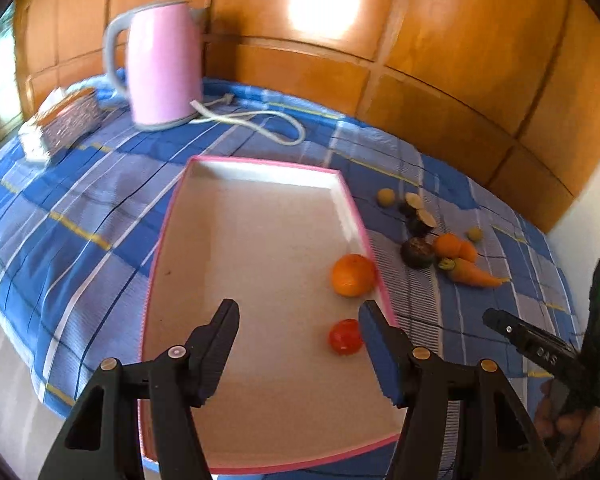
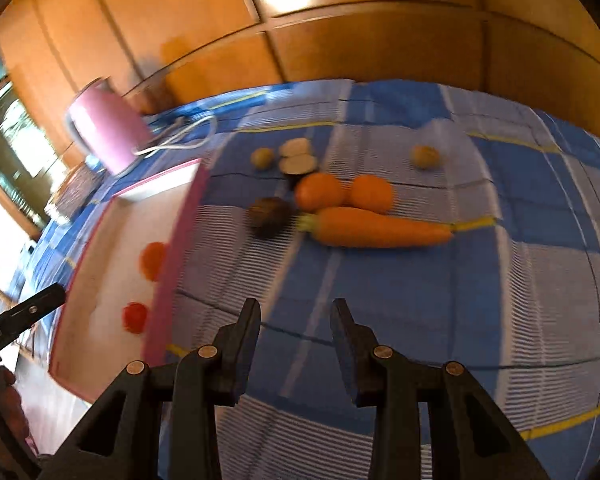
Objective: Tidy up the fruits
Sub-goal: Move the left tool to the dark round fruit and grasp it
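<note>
Left gripper (image 1: 299, 312): jaws wide, empty, over tray (image 1: 260, 172).
Right gripper (image 2: 296, 312): jaws narrow, empty.
Carrot (image 2: 380, 227): beyond right jaws.

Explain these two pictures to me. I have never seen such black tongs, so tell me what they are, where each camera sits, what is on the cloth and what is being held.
The black tongs are two hand-held grippers; a person works one in each hand, and a camera on each looks along its fingers. The left gripper hovers open over a pink-rimmed tray holding an orange and a tomato. The right gripper is open over the blue checked cloth. Neither holds anything. On the cloth lie a carrot, two oranges, a dark round fruit, two small yellowish fruits and two cut halves. A pink kettle stands behind.
</note>
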`<state>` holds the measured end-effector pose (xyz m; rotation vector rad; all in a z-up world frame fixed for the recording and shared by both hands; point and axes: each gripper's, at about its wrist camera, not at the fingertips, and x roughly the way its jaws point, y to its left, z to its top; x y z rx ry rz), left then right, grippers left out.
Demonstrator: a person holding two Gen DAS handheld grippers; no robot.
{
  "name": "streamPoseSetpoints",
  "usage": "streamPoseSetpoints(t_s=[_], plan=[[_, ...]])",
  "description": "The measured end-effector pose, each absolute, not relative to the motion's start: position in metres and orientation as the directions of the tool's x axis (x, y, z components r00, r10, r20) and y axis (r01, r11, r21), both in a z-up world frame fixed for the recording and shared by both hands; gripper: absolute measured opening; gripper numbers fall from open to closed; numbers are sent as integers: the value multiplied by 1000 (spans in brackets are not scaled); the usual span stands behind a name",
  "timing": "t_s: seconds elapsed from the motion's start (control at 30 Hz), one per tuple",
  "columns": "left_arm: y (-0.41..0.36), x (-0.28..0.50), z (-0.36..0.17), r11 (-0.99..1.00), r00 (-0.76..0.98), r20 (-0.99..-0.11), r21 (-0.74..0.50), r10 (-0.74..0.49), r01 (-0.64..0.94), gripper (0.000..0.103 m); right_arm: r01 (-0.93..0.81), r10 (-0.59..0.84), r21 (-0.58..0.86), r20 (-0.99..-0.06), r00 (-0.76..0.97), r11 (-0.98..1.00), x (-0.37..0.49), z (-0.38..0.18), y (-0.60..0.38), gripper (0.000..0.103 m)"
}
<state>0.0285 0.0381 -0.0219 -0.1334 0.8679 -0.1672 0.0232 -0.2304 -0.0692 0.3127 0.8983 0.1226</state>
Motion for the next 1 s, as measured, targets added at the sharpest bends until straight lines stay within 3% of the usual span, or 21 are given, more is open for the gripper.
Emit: streamPoseSetpoints(t_s=[0.47,0.7,1.0], plan=[[-34,53,-18,949,571,-772,-134,-281,286,62,62,201,310,-743,638,949,26,-73,-265,36],[-69,82,-25,924,513,-795,-150,-324,352,43,76,194,313,-743,641,947,25,-77,-273,36],[-101,122,-49,928,454,-833,-171,-315,331,42,93,195,324,-747,636,941,30,-82,-284,36]])
